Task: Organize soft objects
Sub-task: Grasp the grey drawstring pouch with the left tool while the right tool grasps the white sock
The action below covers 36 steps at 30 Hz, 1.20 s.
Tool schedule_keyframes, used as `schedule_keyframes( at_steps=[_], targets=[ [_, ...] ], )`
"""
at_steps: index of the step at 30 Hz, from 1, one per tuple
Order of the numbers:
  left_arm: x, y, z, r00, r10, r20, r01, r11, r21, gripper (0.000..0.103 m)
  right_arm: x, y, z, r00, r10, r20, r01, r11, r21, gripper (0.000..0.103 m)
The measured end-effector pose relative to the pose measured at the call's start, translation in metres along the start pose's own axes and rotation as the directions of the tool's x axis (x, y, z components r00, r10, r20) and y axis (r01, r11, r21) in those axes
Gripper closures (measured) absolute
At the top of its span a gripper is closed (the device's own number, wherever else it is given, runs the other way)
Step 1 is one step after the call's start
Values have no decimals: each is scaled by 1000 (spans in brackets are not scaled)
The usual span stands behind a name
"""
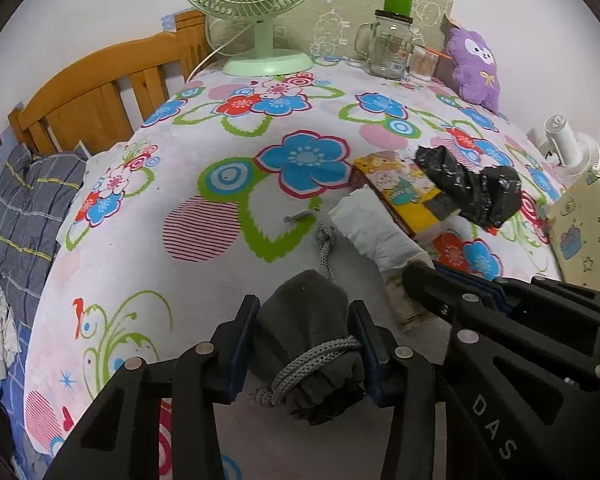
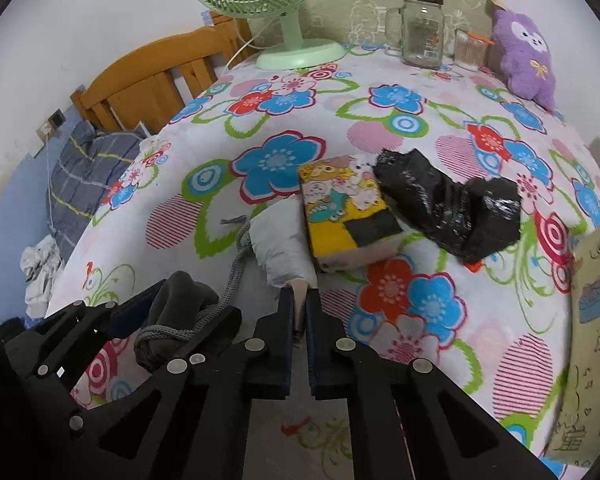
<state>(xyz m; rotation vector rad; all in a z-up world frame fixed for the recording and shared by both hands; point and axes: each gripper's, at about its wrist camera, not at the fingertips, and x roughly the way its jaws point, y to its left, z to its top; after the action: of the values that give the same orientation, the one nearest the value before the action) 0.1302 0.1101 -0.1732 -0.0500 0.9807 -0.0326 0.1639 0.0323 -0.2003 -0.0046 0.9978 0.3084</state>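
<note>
My left gripper (image 1: 304,344) is shut on a grey drawstring pouch (image 1: 304,320) just above the flowered cloth; it also shows in the right wrist view (image 2: 180,300). Its grey cord (image 1: 326,248) trails away over the cloth. My right gripper (image 2: 299,312) is shut on the beige end of a white soft pack (image 2: 280,244), which also shows in the left wrist view (image 1: 372,232). A yellow cartoon tissue pack (image 2: 340,208) lies beside it. A crumpled black plastic bag (image 2: 452,204) lies right of that. A purple plush (image 2: 528,60) stands far right.
A green table fan (image 2: 284,4), a glass mug jar (image 2: 420,28) and a cotton swab jar (image 2: 468,52) stand at the back. A yellow cartoon box (image 2: 592,320) is at the right edge. A wooden bed frame (image 2: 148,80) and grey bedding (image 2: 84,168) lie left.
</note>
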Motion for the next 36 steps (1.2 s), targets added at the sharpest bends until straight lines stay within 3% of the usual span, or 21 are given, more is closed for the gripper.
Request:
schedule_keyframes(
  at_steps=[12, 36],
  targets=[
    [-21, -21, 1, 999, -20, 27, 20, 1000, 12, 61, -27, -13, -6, 999, 3, 42, -4, 1000, 14, 97],
    [-87, -66, 26, 985, -37, 171, 27, 998, 65, 63, -111, -35, 6, 981, -17, 191, 14, 1000, 19, 97]
  ],
)
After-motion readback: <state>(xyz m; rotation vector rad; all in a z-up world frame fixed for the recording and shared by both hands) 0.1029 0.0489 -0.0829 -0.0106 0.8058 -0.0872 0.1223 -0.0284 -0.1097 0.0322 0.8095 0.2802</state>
